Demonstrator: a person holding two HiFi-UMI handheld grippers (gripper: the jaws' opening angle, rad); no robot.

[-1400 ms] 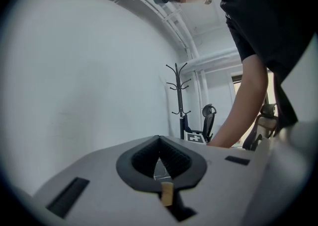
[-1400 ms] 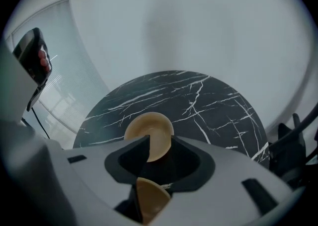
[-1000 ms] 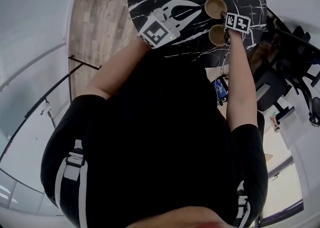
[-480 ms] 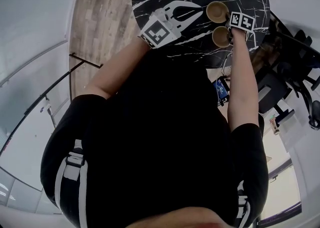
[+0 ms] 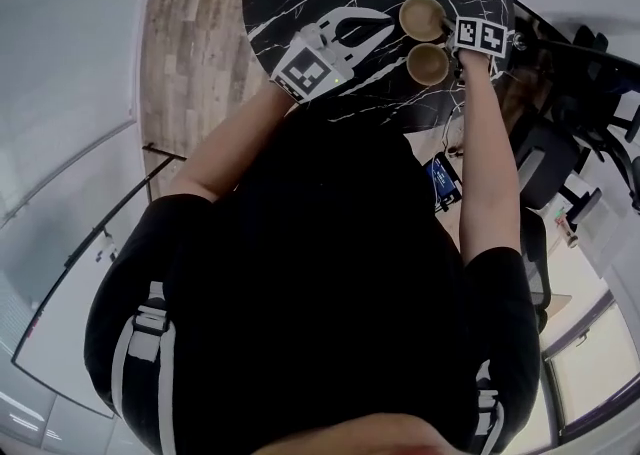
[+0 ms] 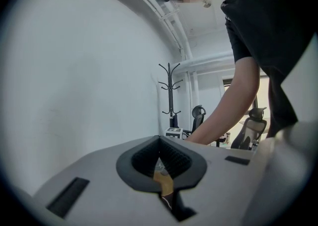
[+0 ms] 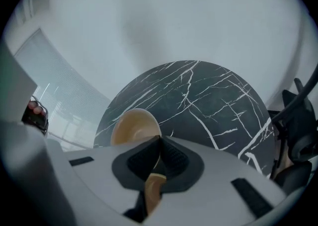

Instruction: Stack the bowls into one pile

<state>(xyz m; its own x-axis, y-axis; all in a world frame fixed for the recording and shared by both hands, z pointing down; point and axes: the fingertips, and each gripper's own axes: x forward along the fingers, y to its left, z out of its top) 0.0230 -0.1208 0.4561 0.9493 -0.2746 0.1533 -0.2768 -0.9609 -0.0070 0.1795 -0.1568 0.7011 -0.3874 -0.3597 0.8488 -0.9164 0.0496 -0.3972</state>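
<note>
Soft even indoor light; head view darker; strong fisheye warp; black vignette in gripper views.

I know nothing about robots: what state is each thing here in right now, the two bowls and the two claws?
left claw: closed on the far bowl, at its rim.
right claw: jaws have just closed on the near bowl, at its rim.
far bowl: upright, empty.
near bowl: upright, empty, not yet stacked.

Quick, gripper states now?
Left gripper: jaws shut on far bowl.
Right gripper: jaws just closed on near bowl.
</note>
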